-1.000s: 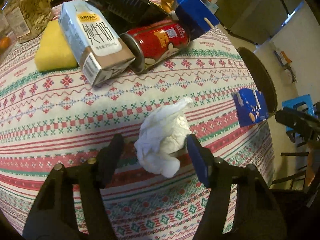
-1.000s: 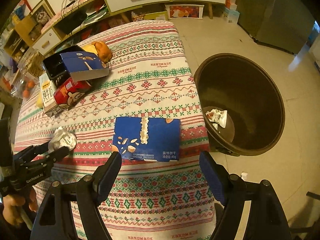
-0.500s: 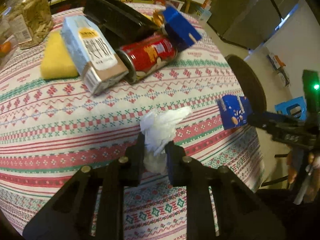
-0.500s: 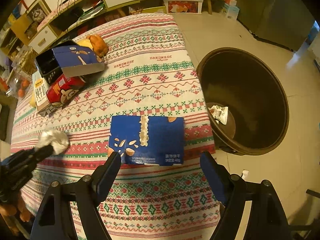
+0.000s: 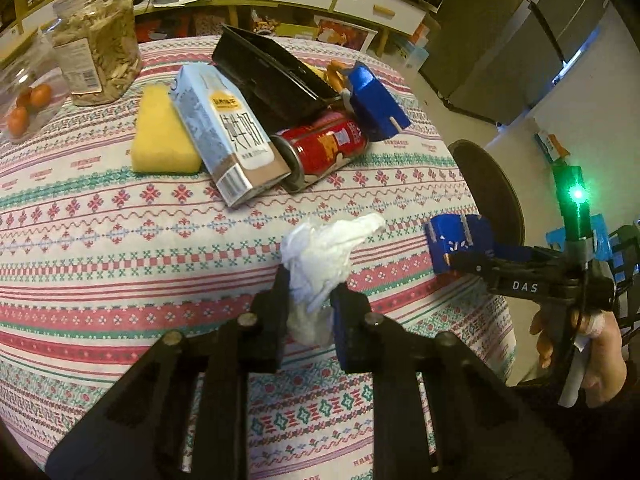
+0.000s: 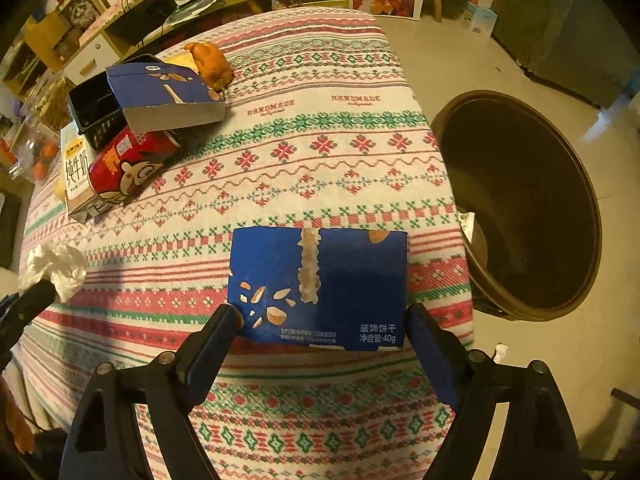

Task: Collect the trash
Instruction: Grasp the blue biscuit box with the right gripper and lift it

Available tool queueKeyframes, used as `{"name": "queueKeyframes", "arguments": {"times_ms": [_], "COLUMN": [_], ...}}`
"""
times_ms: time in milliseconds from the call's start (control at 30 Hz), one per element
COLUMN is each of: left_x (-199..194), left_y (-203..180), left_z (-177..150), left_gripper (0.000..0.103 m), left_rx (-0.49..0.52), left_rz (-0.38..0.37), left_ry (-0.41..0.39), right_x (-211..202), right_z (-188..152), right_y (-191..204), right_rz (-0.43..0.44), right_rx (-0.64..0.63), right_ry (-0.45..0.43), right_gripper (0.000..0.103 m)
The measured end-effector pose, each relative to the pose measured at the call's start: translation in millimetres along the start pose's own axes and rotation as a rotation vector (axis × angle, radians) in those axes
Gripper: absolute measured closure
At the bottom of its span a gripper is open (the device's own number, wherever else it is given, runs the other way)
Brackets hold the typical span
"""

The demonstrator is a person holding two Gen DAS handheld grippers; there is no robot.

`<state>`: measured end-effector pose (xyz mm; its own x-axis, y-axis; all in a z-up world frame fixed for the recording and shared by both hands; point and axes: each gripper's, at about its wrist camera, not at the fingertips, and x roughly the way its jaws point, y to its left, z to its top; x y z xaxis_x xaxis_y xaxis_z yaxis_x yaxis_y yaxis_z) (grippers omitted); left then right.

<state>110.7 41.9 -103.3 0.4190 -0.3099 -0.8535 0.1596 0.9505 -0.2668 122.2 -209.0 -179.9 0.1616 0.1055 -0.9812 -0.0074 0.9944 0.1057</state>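
I count two blue cardboard boxes: one flat box (image 6: 318,288) lying near the desk (image 6: 304,152) edge, the other (image 6: 168,94) at 10 o'clock propped on a pile. That pile also holds one red metal can (image 6: 128,164) on its side, one milk carton (image 5: 228,136), one black plastic tray (image 5: 268,68) and one yellow sponge (image 5: 162,132). One clear jar (image 5: 98,46) stands at 11 o'clock in my left view. One crumpled white tissue (image 5: 320,256), soft and creased, sits pinched tight in my left tool (image 5: 308,304). A second ago that tool stood wide around the tissue on the cloth; now it is clamped and the tissue is lifted off the woven, patterned cloth. My right tool (image 6: 320,324) is spreading wider, its fingers straddling the flat box without pressing it, and it is lower over the box than before. One round dark bin (image 6: 520,200) waits on the floor at 3 o'clock, with one wrapper (image 6: 466,220) inside.
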Motion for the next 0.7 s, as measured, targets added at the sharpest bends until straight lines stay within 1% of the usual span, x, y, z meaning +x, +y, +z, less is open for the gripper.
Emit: {"name": "queueKeyframes", "arguments": {"times_ms": [233,433,533,567,600,633,700], "left_x": [-5.9,-5.9,-6.2,-6.3,-6.2,-6.4,-4.7], "left_y": [5.2,5.7,5.8,5.9,6.4,6.5,6.4], "left_z": [-1.8,-1.1,-1.1,-0.7,-1.0,-0.9,-1.4], "left_gripper": [0.083,0.083,0.083,0.083,0.083,0.083,0.083], "left_rx": [-0.009,-0.011,-0.011,-0.011,-0.012,-0.012,-0.015], "left_rz": [-0.004,-0.002,-0.002,-0.003,-0.002,-0.002,0.001], "left_ry": [0.0,0.002,0.003,0.002,0.002,0.002,0.003], "right_x": [4.4,7.6,8.0,7.7,6.8,5.6,4.1], "right_z": [1.5,2.1,3.3,4.9,7.1,8.2,9.6], "right_y": [16.8,18.9,16.3,16.5,16.6,16.0,14.0], "right_rz": [0.015,0.051,0.065,0.073,0.086,0.102,0.133], "right_rx": [-0.049,-0.05,-0.034,-0.033,-0.033,-0.032,-0.024], "right_ry": [0.007,0.008,0.001,-0.004,-0.011,-0.016,-0.013], "right_gripper": [0.016,0.016,0.02,0.027,0.037,0.043,0.061]}}
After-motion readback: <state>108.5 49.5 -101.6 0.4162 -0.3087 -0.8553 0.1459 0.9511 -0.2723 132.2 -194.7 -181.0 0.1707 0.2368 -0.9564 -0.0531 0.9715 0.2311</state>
